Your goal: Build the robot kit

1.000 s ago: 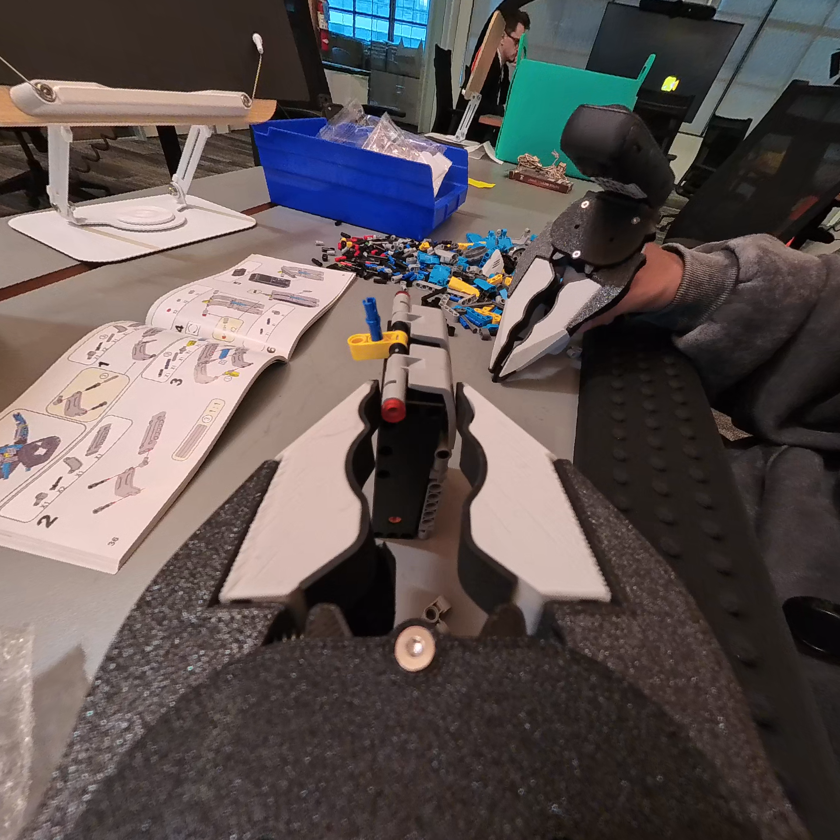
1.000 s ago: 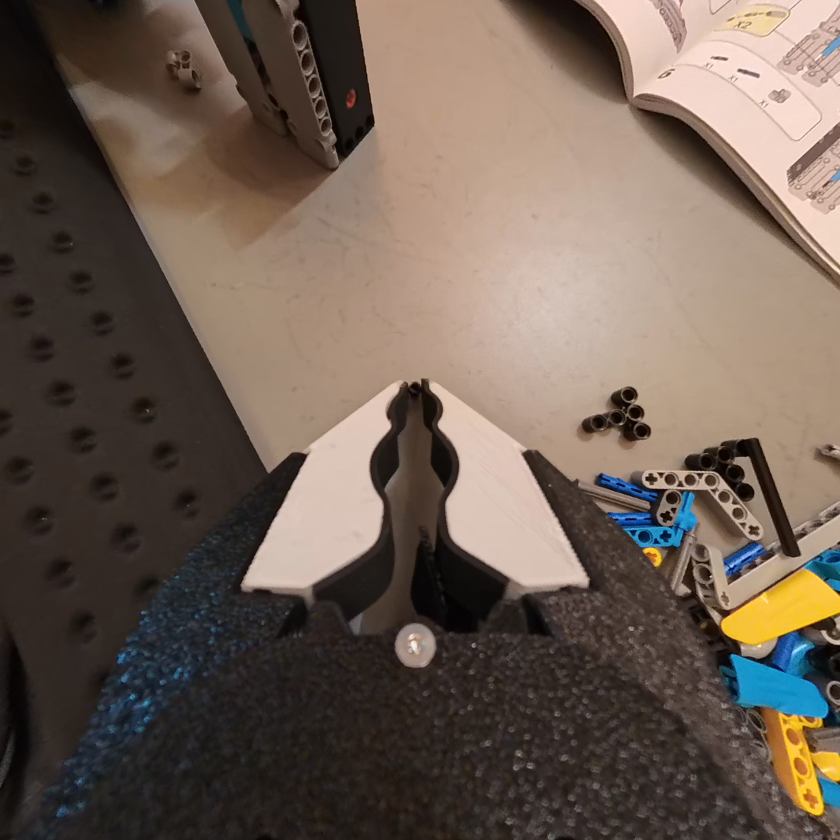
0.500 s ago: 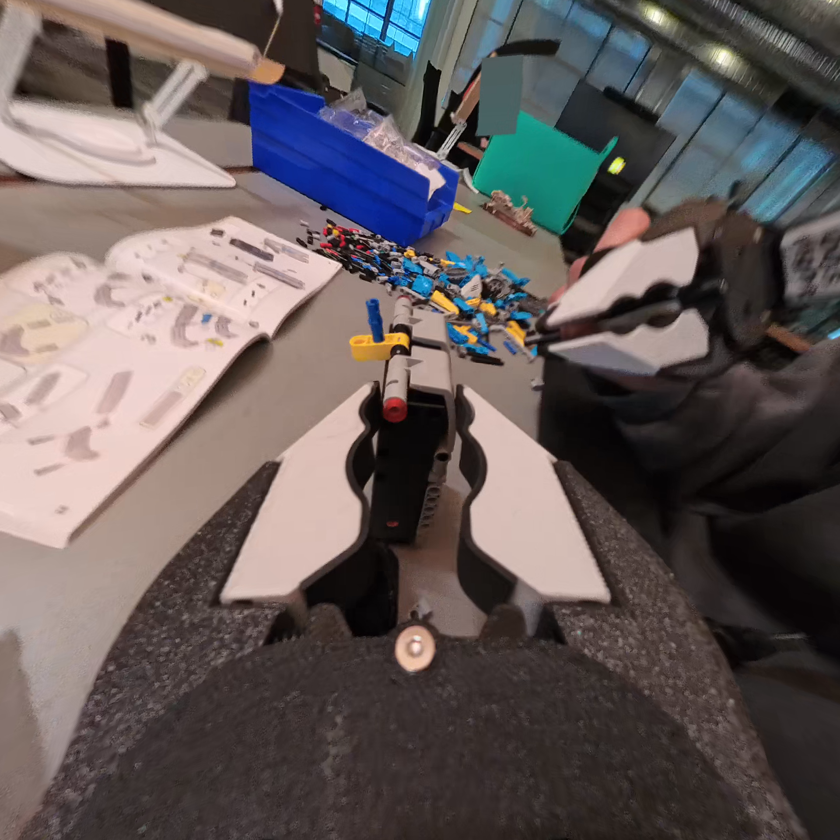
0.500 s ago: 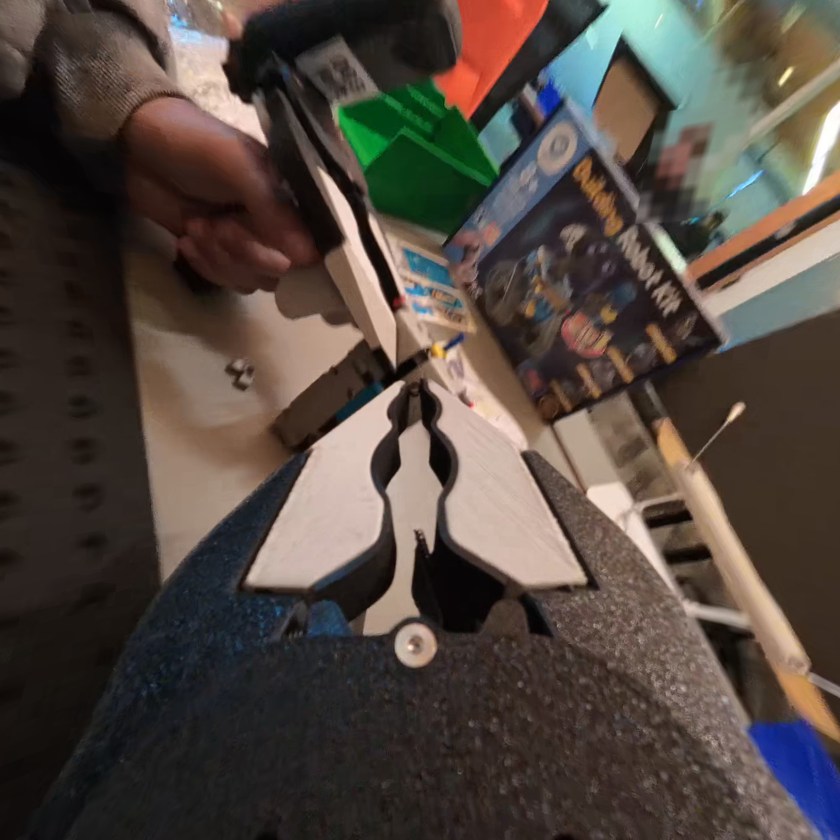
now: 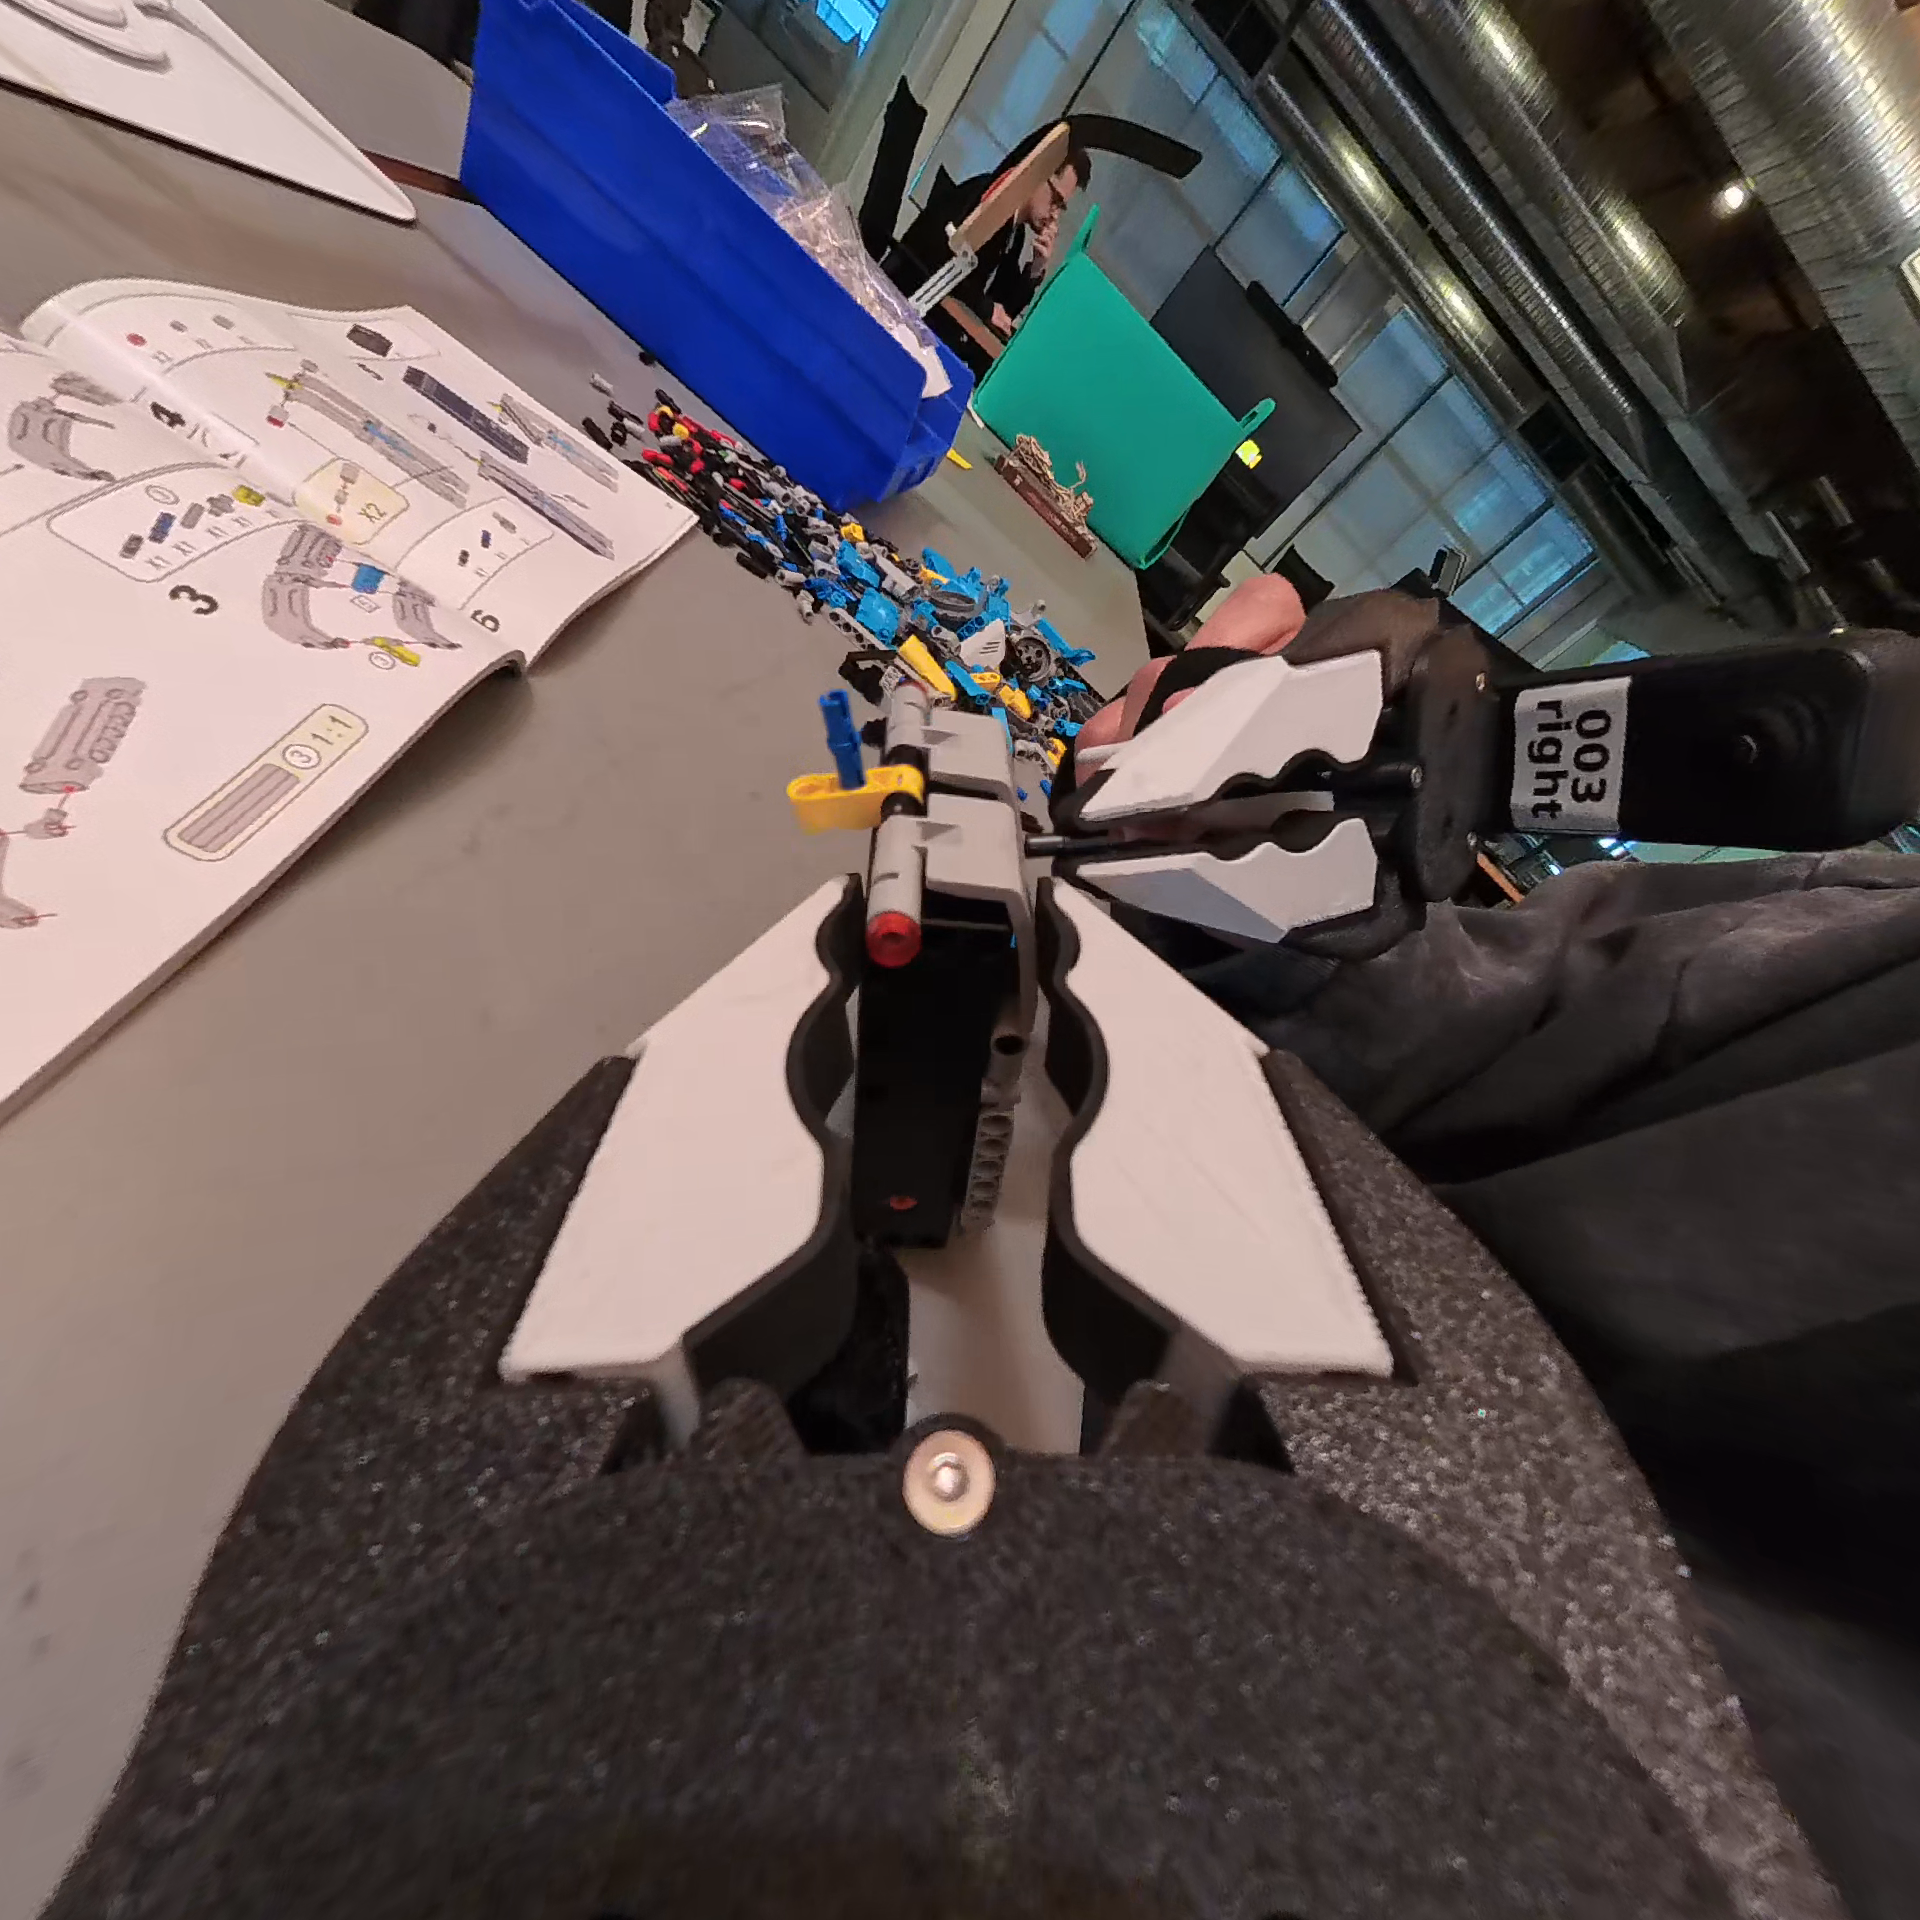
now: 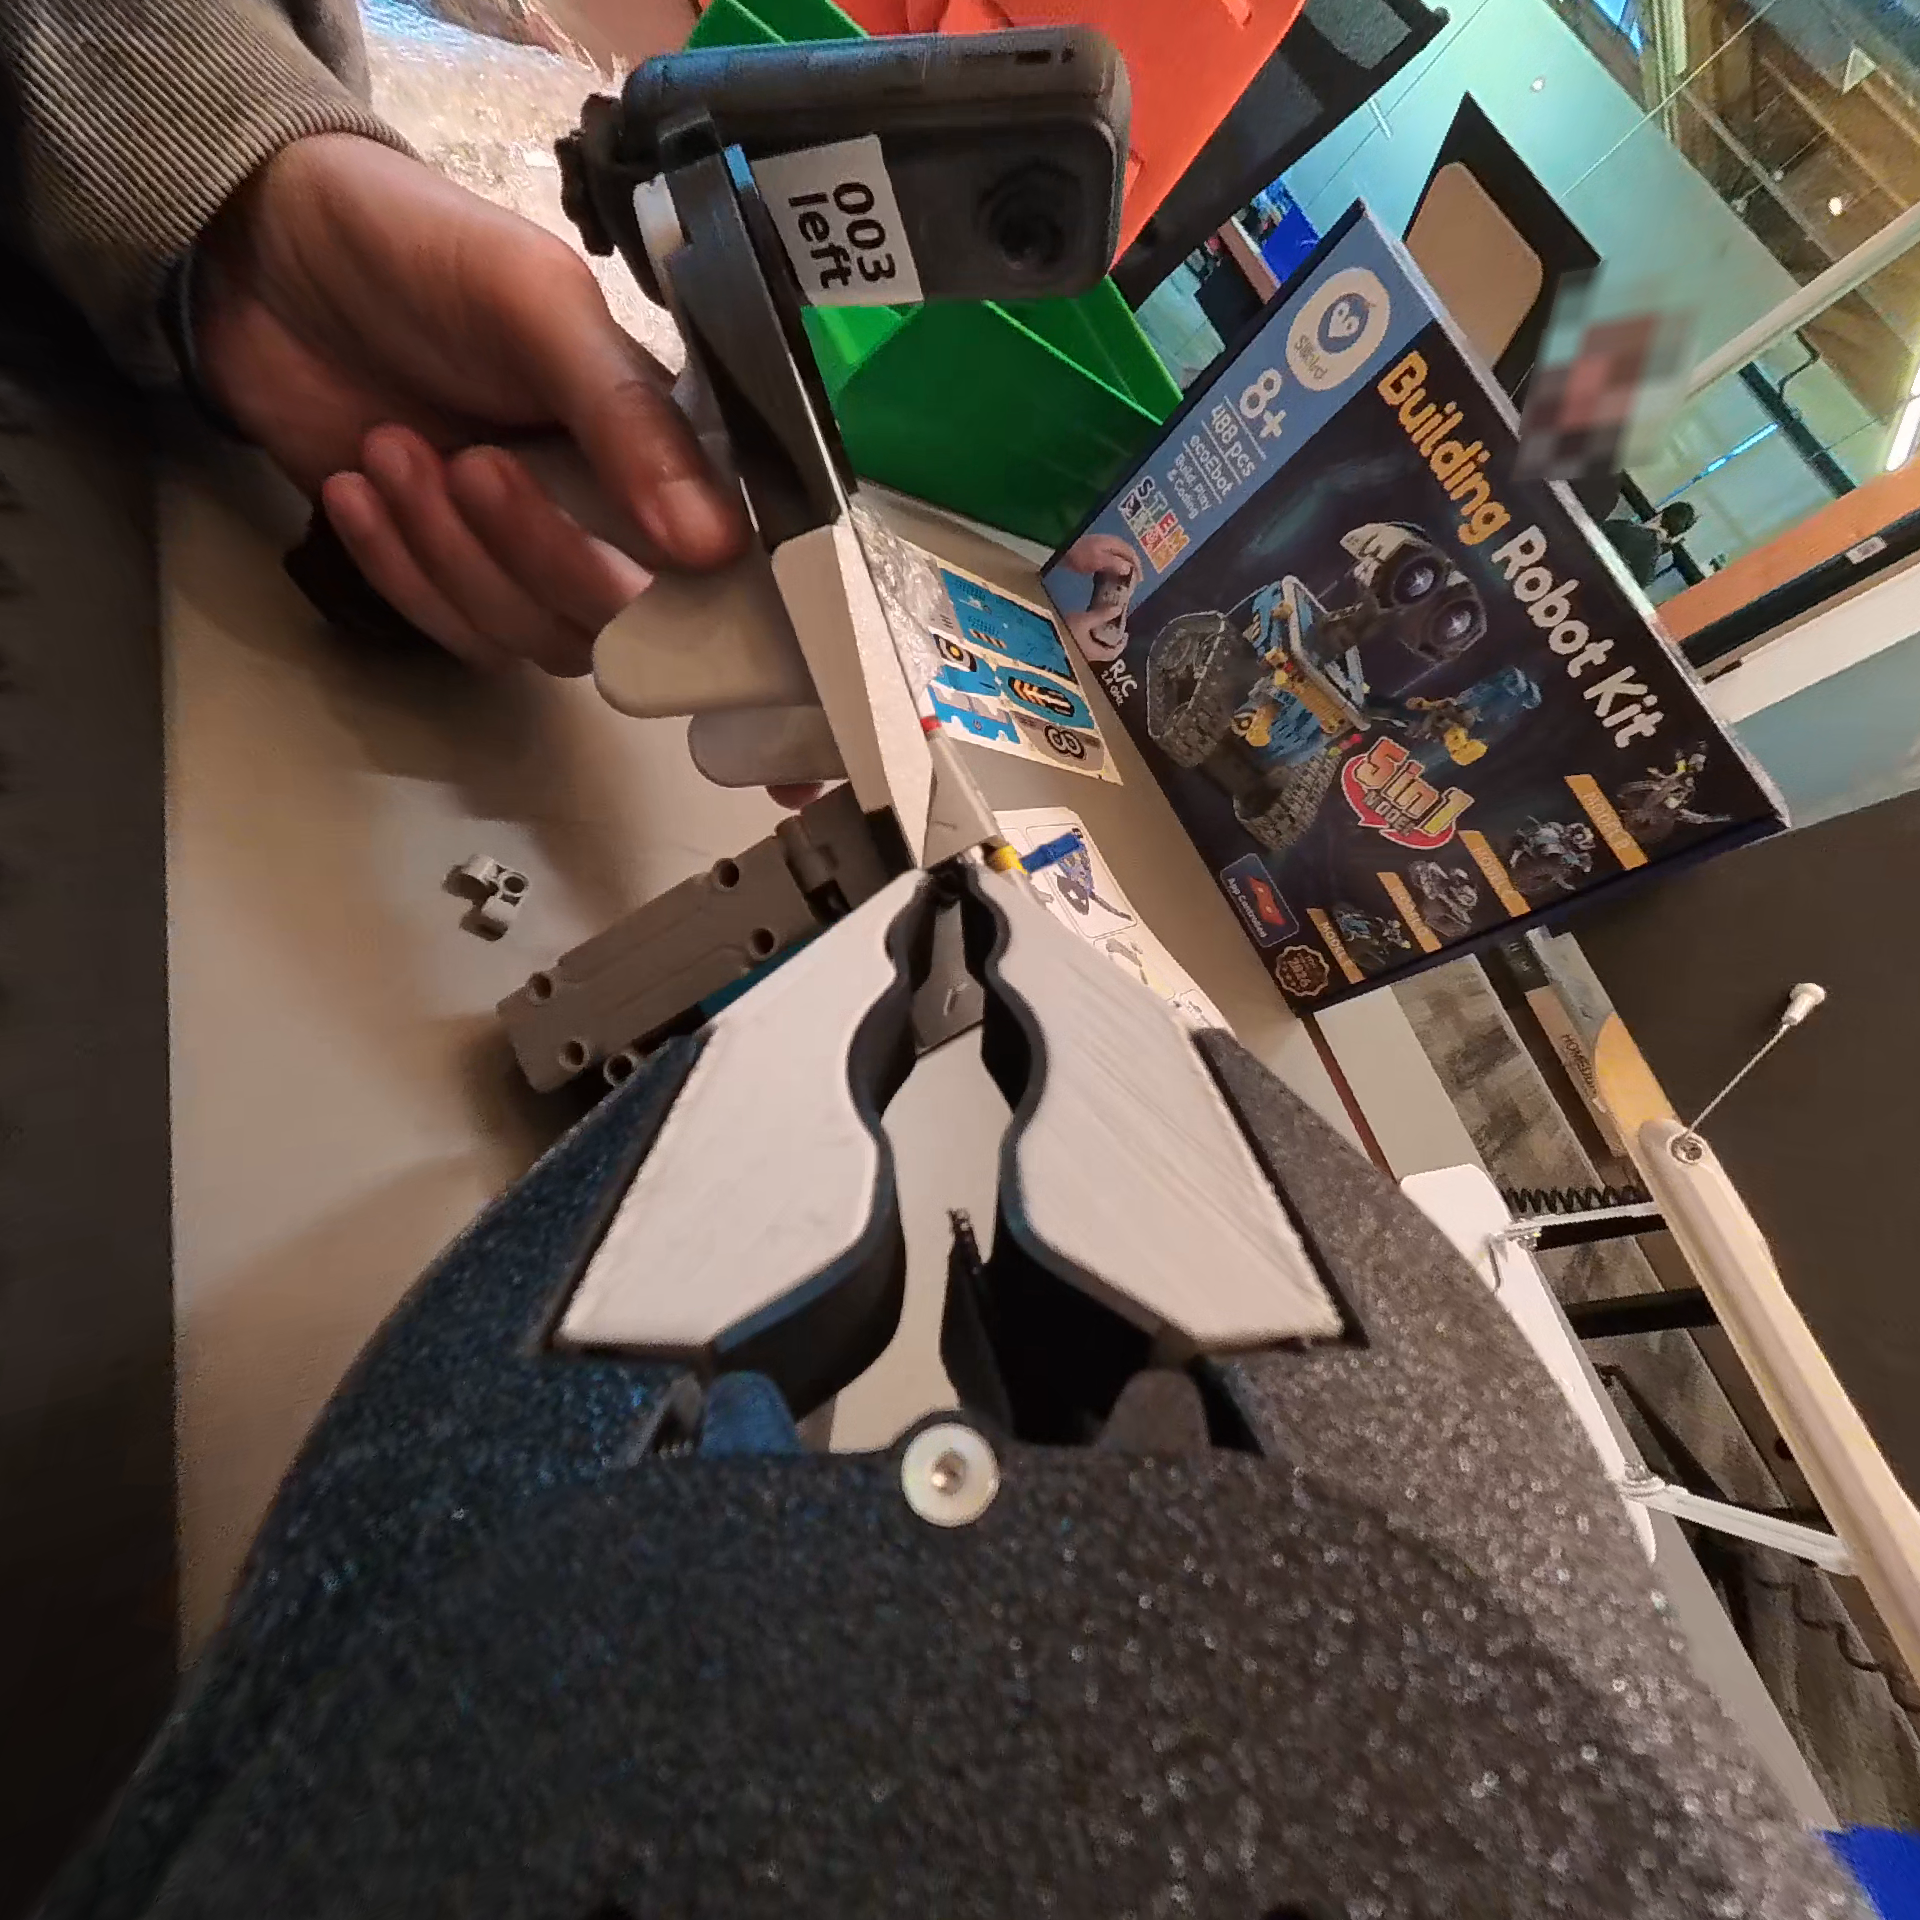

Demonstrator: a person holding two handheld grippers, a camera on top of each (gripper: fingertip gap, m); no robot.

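Note:
My left gripper [image 5: 940, 906] is shut on a black and grey brick assembly [image 5: 961, 831] and holds it tilted just above the table. A yellow piece [image 5: 831, 802], a blue pin [image 5: 840, 727] and a red-tipped grey axle [image 5: 894, 883] sit on the assembly's left side. My right gripper [image 5: 1075, 836] comes in sideways from the right, shut on a thin black pin [image 5: 1044, 845] whose tip touches the assembly's grey right face. In the right wrist view the right gripper [image 6: 951, 883] meets the assembly [image 6: 665, 945] under the left gripper [image 6: 894, 790].
An open instruction booklet [image 5: 260, 540] lies on the left, with a pile of loose pieces [image 5: 883, 592] and a blue bin [image 5: 675, 249] behind. A small grey connector [image 6: 488, 894], a sticker sheet [image 6: 997, 675], a kit box [image 6: 1403, 644] and a green bin [image 6: 987, 395] lie beyond. A black perforated mat [image 6: 73, 831] borders the table. Less than 4 cm separates the two grippers' tips.
My right gripper has risen from the table by the pile, turned on its side and come to the assembly's right face. My left gripper has tilted, still holding the assembly.

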